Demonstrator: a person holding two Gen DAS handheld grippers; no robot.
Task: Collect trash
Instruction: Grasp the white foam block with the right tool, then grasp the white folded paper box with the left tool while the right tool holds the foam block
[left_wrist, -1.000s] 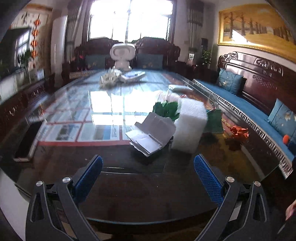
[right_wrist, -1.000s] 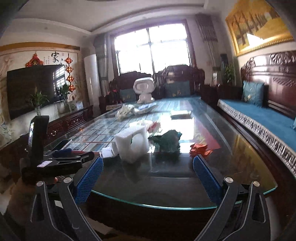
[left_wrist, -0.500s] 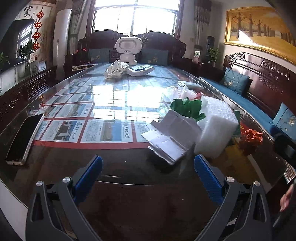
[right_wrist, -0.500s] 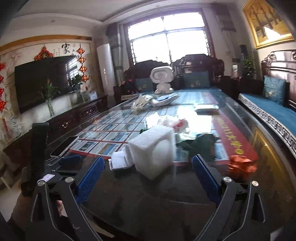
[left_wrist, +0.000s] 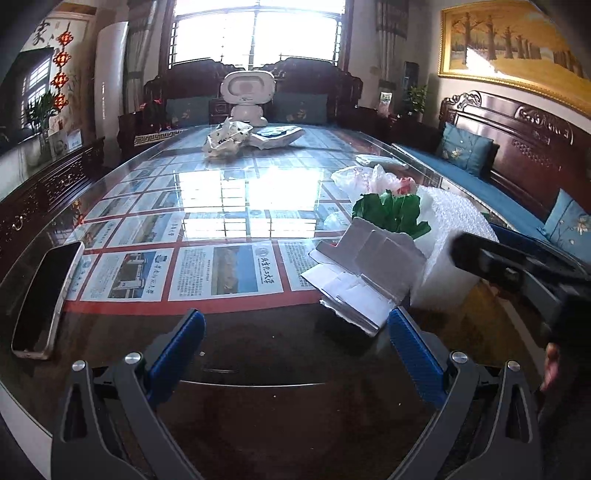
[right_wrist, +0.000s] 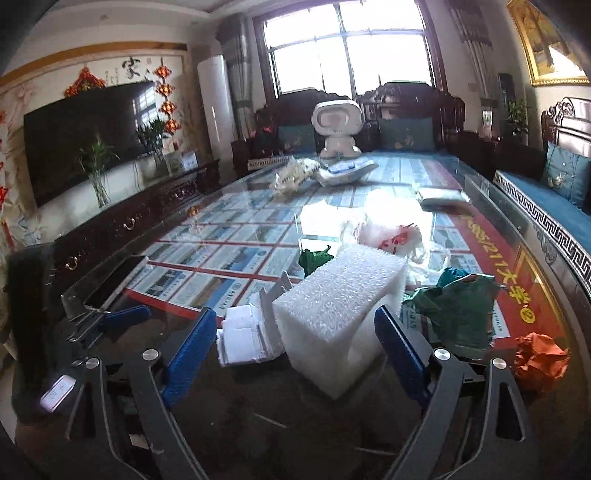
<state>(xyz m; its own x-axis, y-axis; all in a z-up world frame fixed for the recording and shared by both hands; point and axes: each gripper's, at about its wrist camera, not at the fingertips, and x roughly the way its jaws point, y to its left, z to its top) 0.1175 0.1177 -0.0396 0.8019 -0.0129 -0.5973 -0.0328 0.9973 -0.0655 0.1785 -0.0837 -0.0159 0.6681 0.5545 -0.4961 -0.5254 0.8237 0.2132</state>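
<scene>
Trash lies on the glass table (left_wrist: 229, 347): a white foam block (right_wrist: 340, 295), a torn white cardboard piece (left_wrist: 364, 273), green wrapping (right_wrist: 454, 310), a crumpled orange paper (right_wrist: 539, 360) and a thin plastic bag (right_wrist: 391, 234). The foam block (left_wrist: 452, 243) and green wrapping (left_wrist: 391, 212) also show in the left wrist view. My right gripper (right_wrist: 295, 343) is open, with the foam block's near end between its fingers. My left gripper (left_wrist: 295, 343) is open and empty, just short of the cardboard.
A phone (left_wrist: 42, 299) lies at the table's left edge. A white robot toy (left_wrist: 247, 94), a crumpled bag (left_wrist: 225, 138) and a packet (left_wrist: 277, 134) sit at the far end. A blue-cushioned bench (left_wrist: 480, 184) runs along the right.
Both grippers have moved forward over the table. The foam block now sits between my right fingers, and the cardboard is closer to my left gripper. The right gripper has entered the left view.
</scene>
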